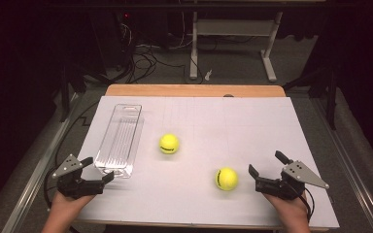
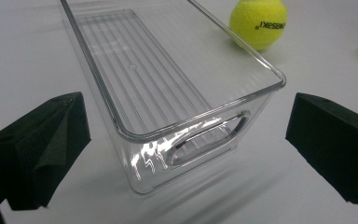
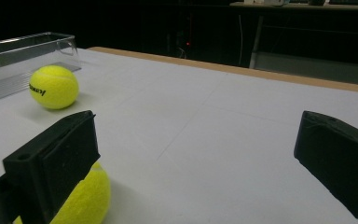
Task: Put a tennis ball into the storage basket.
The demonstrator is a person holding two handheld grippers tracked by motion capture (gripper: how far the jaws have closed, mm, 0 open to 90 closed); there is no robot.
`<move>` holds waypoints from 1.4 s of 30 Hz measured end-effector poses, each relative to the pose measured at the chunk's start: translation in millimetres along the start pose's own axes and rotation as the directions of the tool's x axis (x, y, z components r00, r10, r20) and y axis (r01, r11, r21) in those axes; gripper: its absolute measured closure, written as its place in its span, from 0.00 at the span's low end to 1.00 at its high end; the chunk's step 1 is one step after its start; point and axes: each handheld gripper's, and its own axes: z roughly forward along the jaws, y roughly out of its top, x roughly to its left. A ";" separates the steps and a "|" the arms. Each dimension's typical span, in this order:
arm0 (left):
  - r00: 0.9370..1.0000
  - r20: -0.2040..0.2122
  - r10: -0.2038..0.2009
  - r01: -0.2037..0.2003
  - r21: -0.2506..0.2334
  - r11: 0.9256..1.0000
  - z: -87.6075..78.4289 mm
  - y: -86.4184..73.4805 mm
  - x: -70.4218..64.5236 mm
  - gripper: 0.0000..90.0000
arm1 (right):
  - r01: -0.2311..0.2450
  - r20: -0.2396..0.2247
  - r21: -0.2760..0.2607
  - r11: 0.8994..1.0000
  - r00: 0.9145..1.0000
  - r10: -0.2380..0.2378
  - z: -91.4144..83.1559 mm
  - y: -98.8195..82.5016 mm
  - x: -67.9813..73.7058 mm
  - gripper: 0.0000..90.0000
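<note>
A clear plastic bin lies lengthwise on the left of the white tabletop, with nothing in it. One yellow tennis ball rests mid-table just right of the bin; a second sits nearer the front. My left gripper is open at the bin's near end. In the left gripper view its jaws straddle the bin's handle end without touching, and a ball lies beyond. My right gripper is open just right of the near ball, which shows behind its left jaw; the farther ball lies by the bin.
The table's far edge is a wooden strip. Beyond it are a dark floor with cables and a white desk frame. Open white surface spreads across the table's right and far halves.
</note>
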 end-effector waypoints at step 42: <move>0.979 -0.201 0.003 0.049 0.254 0.966 16.4 -16.0 6.5 0.01 | -0.009 0.003 -0.010 1.000 1.000 0.009 3.5 -1.0 -5.6 0.00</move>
